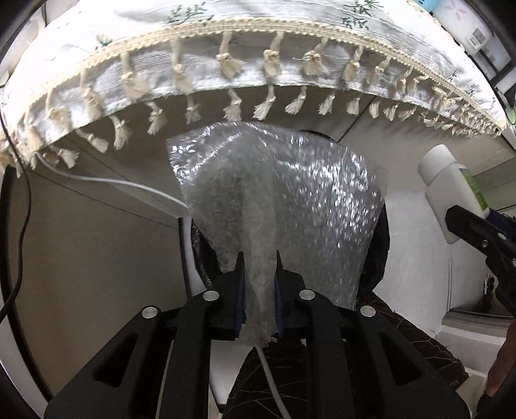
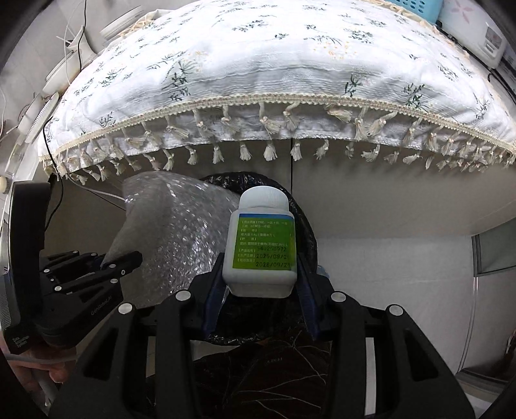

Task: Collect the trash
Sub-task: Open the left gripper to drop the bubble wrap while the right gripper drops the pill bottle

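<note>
My left gripper [image 1: 259,258] is shut on a crumpled sheet of clear bubble wrap [image 1: 274,193]; a narrow fold of it fills the gap between the pads. The sheet hangs over the mouth of a bin lined with a black bag [image 1: 382,245], hiding most of it. My right gripper [image 2: 260,261] is shut on a white pill bottle [image 2: 261,245] with a green label, cap pointing away, held above the black bag [image 2: 304,225]. In the right wrist view the left gripper [image 2: 106,261] and the bubble wrap [image 2: 174,232] are on the left. The bottle [image 1: 448,183] shows at the left wrist view's right edge.
A table under a white flowered cloth with tassels [image 2: 258,80] overhangs the bin from behind. A white cable [image 1: 113,183] and a black cable [image 1: 19,241] hang at the left. Dark patterned fabric [image 2: 258,370] lies below the grippers. A blue basket [image 2: 416,8] stands on the table's far right.
</note>
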Tool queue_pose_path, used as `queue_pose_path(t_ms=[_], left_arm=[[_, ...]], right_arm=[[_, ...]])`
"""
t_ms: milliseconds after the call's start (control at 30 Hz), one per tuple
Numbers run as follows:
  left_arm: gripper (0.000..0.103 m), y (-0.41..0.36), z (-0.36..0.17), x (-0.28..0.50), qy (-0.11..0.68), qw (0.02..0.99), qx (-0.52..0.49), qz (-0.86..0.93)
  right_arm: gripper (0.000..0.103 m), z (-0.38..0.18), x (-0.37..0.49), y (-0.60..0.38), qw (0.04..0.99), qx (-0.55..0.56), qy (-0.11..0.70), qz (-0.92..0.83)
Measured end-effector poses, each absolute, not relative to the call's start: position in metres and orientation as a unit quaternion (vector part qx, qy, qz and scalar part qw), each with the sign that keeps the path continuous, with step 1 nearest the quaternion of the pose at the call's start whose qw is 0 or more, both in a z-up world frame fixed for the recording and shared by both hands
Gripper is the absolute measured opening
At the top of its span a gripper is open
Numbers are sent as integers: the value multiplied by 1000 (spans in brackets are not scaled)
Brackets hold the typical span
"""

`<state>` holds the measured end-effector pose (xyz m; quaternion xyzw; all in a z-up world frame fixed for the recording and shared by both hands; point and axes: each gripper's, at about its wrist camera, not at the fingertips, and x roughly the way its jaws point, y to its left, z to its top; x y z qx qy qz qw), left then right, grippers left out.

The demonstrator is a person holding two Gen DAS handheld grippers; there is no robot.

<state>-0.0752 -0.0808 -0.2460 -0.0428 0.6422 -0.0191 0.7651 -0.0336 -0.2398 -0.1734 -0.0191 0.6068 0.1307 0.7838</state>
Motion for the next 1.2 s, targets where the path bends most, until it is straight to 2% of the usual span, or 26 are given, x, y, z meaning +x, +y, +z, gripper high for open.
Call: queue_pose_path(t_ms=[100, 233, 400, 500, 600, 867, 1033, 1200], left_arm=[[36, -81, -244, -70, 638, 768, -55, -23], [45, -77, -234, -62, 626, 776, -69, -30], [75, -62, -214, -54, 607, 789, -87, -28], [88, -50, -203, -56, 593, 800, -94, -19], [96, -36, -192, -64, 577, 810, -106, -8], [97, -11, -176, -73, 564, 817, -116, 12], [97, -7, -184, -71, 566, 815, -117, 21], [97, -10, -183, -70, 565, 816, -115, 20]], right_arm=[[40, -178, -32, -239, 780, -19, 612, 128], [40, -180, -27, -234, 779, -22, 612, 131], [40, -180, -22, -226, 778, -24, 613, 138], [40, -182, -18, -219, 775, -25, 615, 143], [40, -186, -15, -209, 772, -29, 617, 149], [40, -203, -6, -183, 766, -59, 620, 163], [41, -208, -3, -178, 767, -63, 617, 165], [60, -198, 0, -196, 776, -56, 609, 153]])
